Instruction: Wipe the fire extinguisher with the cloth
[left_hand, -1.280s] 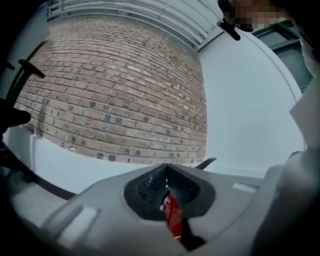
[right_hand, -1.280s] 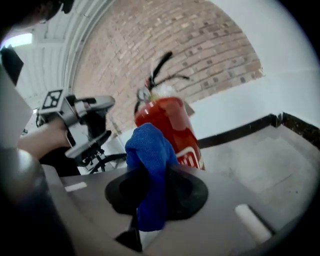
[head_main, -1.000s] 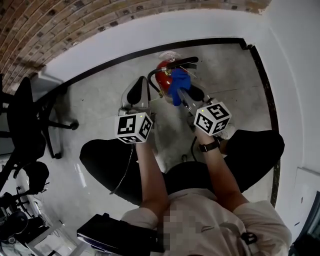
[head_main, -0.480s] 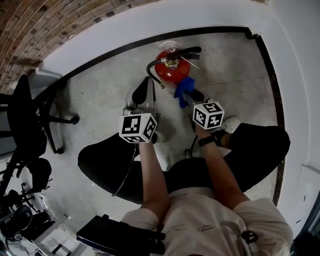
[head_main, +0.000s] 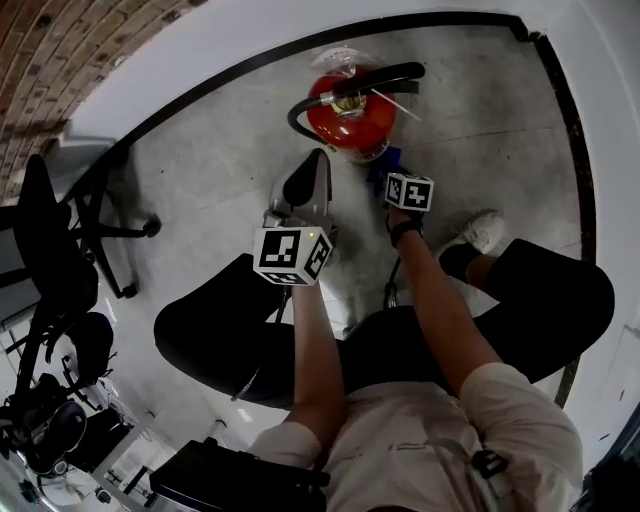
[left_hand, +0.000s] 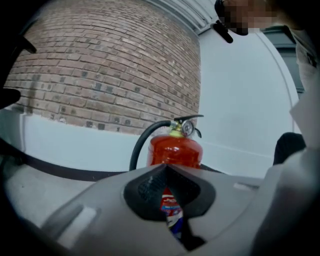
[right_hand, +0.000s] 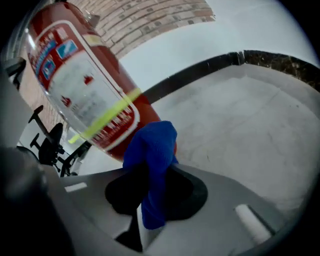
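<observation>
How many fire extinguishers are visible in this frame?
1. The fire extinguisher stands on the floor by the wall, the blue cloth against its lower body. Others could be hidden behind the person.

Fire extinguisher (right_hand: 85, 85) top cut off, label print blurred.

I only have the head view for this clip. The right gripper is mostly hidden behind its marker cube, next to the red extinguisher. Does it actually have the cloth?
Observer: Yes. In the right gripper view, the right gripper is shut on a blue cloth, which is bunched between its fingers.
Operator: Is the cloth on the fire extinguisher?
Observer: It looks pressed against the red body of the fire extinguisher, past the lower edge of the label and near the base.
Operator: And the left gripper?
Observer: The left gripper is shut with nothing in it. It points at the extinguisher from a gap away.
</observation>
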